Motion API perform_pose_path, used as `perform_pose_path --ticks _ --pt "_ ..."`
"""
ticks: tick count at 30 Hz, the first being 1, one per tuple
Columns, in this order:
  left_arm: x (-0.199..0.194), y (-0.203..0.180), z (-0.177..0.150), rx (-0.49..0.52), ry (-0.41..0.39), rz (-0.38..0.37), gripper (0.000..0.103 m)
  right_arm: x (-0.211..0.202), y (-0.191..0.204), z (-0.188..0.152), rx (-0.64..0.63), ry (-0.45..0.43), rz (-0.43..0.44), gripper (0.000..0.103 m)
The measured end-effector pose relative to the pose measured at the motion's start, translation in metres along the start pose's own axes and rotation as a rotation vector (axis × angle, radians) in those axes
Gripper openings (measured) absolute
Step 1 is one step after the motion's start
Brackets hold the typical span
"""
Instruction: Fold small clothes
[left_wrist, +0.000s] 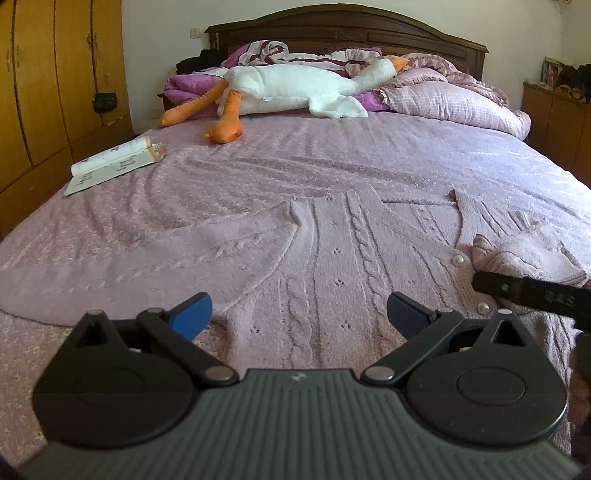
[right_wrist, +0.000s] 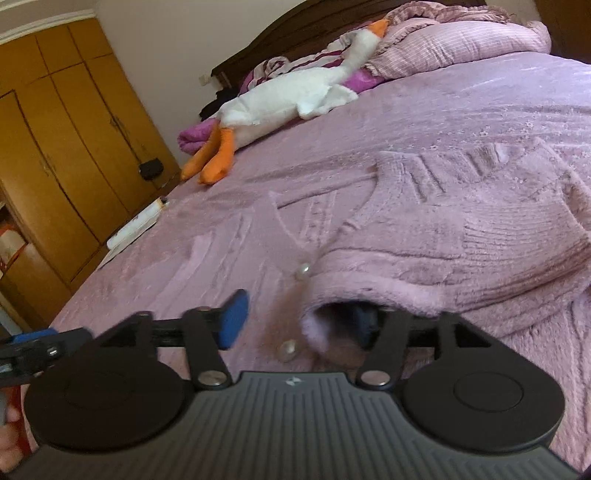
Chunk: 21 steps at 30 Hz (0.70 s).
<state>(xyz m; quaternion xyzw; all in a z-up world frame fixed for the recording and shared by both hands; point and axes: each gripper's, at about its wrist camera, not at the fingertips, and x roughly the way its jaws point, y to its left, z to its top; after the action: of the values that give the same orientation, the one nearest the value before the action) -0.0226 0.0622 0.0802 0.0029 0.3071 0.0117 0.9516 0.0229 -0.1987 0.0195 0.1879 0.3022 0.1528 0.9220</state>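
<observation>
A pink cable-knit cardigan (left_wrist: 332, 251) with pearl buttons lies spread on the pink bedspread. My left gripper (left_wrist: 299, 314) is open and empty, low over the cardigan's lower body. My right gripper (right_wrist: 299, 325) is open; its left blue pad (right_wrist: 232, 317) is bare, and its right finger is hidden under a folded-over sleeve (right_wrist: 443, 258). The sleeve cuff drapes over that finger. The right gripper's finger (left_wrist: 517, 288) shows in the left wrist view at the right, by the bunched sleeve (left_wrist: 524, 254).
A white plush goose (left_wrist: 295, 88) with orange feet lies across the far bed, with pillows (left_wrist: 454, 99) and blankets behind it. An open book (left_wrist: 114, 162) lies at the bed's left edge. Wooden wardrobes (left_wrist: 44, 81) stand to the left.
</observation>
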Motion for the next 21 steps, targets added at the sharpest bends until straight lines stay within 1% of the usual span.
perform_pose_path --ticks 4,6,7,10,14,16,17,21 --pt "0.001 -0.004 0.001 0.012 -0.005 -0.014 0.103 -0.027 0.002 -0.003 -0.048 0.003 -0.007 0.070" --pt "0.001 -0.010 0.002 0.022 -0.011 -0.025 0.103 -0.045 0.000 -0.004 -0.071 -0.018 -0.024 0.070" --pt "0.001 -0.013 0.003 0.030 -0.014 -0.031 0.103 -0.053 -0.002 -0.005 -0.072 -0.038 -0.028 0.070" --pt "0.002 -0.028 0.004 0.063 -0.017 -0.053 0.103 -0.078 -0.015 -0.006 -0.072 -0.137 -0.065 0.073" --pt "0.003 -0.056 0.005 0.142 -0.030 -0.106 0.103 -0.093 -0.035 -0.007 -0.069 -0.214 -0.175 0.073" --pt "0.004 -0.073 0.005 0.196 -0.040 -0.123 0.103 -0.097 -0.046 -0.008 -0.070 -0.231 -0.235 0.073" --pt "0.005 -0.081 0.004 0.220 -0.047 -0.131 0.103 -0.098 -0.050 -0.009 -0.064 -0.233 -0.251 0.073" --pt "0.006 -0.115 0.003 0.296 -0.092 -0.180 0.103 -0.108 -0.075 -0.012 0.033 -0.270 -0.242 0.073"
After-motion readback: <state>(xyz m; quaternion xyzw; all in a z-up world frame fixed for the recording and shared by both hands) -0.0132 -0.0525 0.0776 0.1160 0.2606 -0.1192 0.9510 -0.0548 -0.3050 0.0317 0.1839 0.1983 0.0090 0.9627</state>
